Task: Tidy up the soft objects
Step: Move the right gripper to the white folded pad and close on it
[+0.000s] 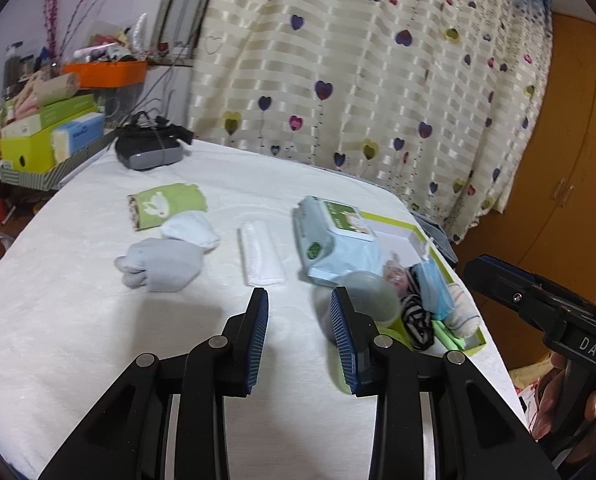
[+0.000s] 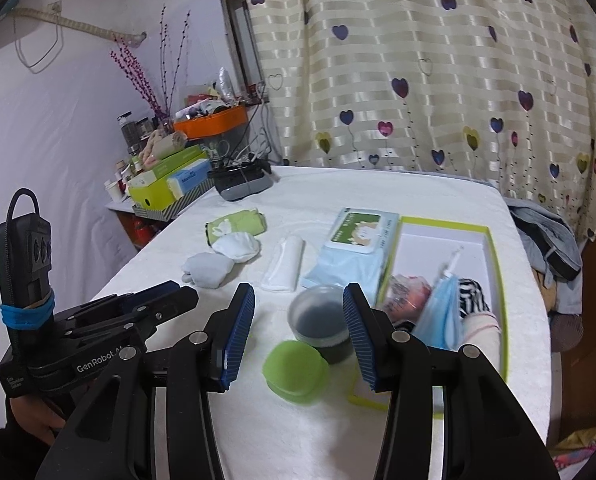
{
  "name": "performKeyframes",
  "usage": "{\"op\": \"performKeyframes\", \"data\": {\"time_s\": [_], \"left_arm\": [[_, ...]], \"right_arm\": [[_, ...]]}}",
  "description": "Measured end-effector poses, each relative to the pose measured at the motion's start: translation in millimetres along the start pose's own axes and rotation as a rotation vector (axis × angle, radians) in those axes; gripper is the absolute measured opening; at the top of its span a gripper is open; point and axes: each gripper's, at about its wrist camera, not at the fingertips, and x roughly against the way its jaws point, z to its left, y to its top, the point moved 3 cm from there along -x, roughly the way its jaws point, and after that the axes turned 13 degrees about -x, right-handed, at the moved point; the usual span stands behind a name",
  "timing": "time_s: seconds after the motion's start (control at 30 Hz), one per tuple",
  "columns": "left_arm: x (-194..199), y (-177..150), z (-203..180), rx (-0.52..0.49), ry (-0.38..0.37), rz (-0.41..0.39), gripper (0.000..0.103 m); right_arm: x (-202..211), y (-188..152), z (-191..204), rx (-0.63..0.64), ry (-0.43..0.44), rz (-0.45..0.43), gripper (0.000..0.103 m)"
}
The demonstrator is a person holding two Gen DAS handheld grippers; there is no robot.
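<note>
Socks [image 2: 208, 270] lie left of the towel [image 2: 284, 266], wipes [image 2: 350, 252] right, seemingly touching the tray [image 2: 494, 248].

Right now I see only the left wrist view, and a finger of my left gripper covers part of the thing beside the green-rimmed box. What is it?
Observer: A round clear cup. It stands upright on the table beside the box and looks dark inside.
Operator: Is its lid on?
Observer: No. A green lid lies on the white cloth in front of the cup, on the near side.
Operator: Does the right gripper hold anything?
Observer: No. The right gripper is open and its pads press on nothing.
</note>
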Motion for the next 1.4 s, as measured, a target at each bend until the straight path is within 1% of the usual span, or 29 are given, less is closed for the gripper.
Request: {"op": "performKeyframes", "data": {"time_s": [0.23,0.47,0.73,0.83,1.17,1.27,1.4], "left_arm": [[-0.4,-7.1,33.9,0.051,0.048,0.007,0.031],[-3.6,-8.4,60.9,0.079,0.084,0.01,0.031],[-11.6,-11.6,92.2,0.096,0.122,0.029,0.031],[-16.9,-12.8,104.8,0.106,0.124,0.037,0.034],[-35.3,-21.5,132.6,0.166,0.111,0.054,0.035],[-39.9,-22.8,137.1,0.17,0.108,0.058,0.035],[-46.8,-22.0,142.2,0.174,0.101,0.068,0.035]], "right_arm": [[-26.3,2.0,21.2,0.049,0.022,0.038,0.047],[-58.9,10.5,34.1,0.073,0.03,0.079,0.047],[-100.5,17.5,46.9,0.097,0.022,0.135,0.047],[-118.9,20.4,53.5,0.119,0.015,0.161,0.047],[-191.2,21.9,58.6,0.175,-0.05,0.298,0.047],[-210.9,20.5,56.6,0.191,-0.081,0.331,0.047],[-231.2,19.9,51.2,0.196,-0.144,0.369,0.047]]}}
